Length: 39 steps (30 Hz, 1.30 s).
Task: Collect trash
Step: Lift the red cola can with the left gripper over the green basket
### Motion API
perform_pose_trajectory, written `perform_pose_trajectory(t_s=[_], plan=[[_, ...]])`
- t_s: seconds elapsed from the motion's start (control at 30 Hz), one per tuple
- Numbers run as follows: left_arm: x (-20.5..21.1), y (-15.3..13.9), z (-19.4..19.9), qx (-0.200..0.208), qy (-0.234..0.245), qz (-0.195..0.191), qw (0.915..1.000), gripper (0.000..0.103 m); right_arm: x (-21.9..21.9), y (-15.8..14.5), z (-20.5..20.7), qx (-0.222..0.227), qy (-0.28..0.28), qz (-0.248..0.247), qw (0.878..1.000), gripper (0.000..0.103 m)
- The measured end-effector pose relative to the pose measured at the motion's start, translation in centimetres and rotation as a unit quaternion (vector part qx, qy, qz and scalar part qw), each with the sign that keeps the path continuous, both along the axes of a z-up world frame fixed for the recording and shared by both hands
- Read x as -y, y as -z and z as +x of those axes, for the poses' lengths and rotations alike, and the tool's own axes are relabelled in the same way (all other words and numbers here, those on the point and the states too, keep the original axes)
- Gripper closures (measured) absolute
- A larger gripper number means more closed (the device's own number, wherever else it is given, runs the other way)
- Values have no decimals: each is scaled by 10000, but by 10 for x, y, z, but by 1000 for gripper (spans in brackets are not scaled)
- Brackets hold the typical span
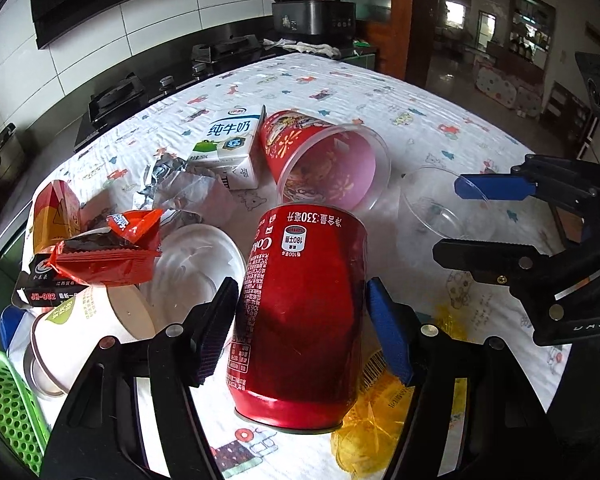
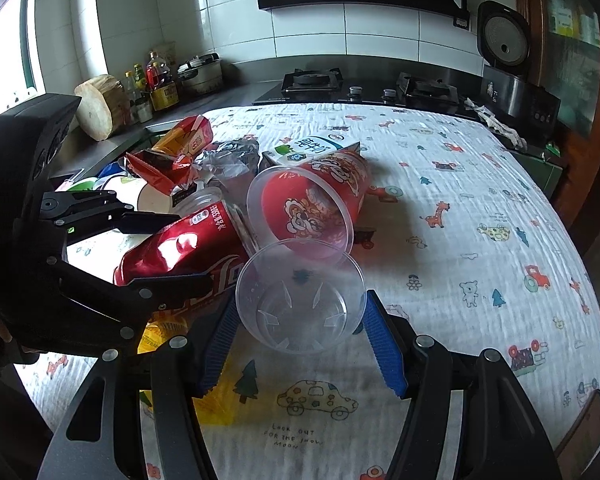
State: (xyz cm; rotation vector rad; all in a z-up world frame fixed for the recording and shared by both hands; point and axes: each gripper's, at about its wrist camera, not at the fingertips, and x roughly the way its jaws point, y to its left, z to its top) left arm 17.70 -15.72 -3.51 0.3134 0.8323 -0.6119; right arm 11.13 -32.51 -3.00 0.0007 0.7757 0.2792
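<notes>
Lying between the left hand-held gripper's [image 1: 300, 320] jaws: red can [image 1: 300, 312].

Home kitchen: gas hob [image 2: 312, 79], tiled wall [image 2: 380, 28].

My left wrist view sits low and close, angled down along its tool [image 1: 300, 320] across the tabletop [image 1: 440, 92] toward the stove [image 1: 224, 50] and doorway. My right wrist view looks down too — facing the tiled wall. Both share the red can [image 1: 300, 312] [image 2: 180, 248], the clear cup [image 2: 300, 300] — and each other's tool.
</notes>
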Motion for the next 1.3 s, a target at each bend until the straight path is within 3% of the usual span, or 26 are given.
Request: perform_pose_trajectory(t_s=[0.33, 0.5, 0.63, 0.8, 0.93, 1.1, 1.3], plan=[[-67, -52, -13, 335, -646, -940, 9929, 38, -33, -34, -1, 223, -347, -131, 9991, 43], [-133, -80, -28, 697, -1268, -1097, 9834, 38, -75, -53, 5, 277, -794, -160, 9963, 43], [-201, -92, -37, 928, -1958, -975, 9714, 38, -123, -65, 13, 270, -1233, -149, 9919, 43], [-283, -82, -35, 788, -2888, -688, 9517, 38, -193, -72, 27, 153, -1854, -72, 9825, 43], [-340, -63, -34, 553, -3473, -691, 9336, 38, -257, -71, 42, -45, -2327, -9, 9725, 43], [-394, -44, -38, 372, -3932, -897, 9143, 38, -341, -57, 61, -357, -2824, 5, 9586, 43], [-439, -34, -45, 340, -4208, -1000, 9010, 38, -423, -31, 77, -702, -3225, -134, 9439, 43]])
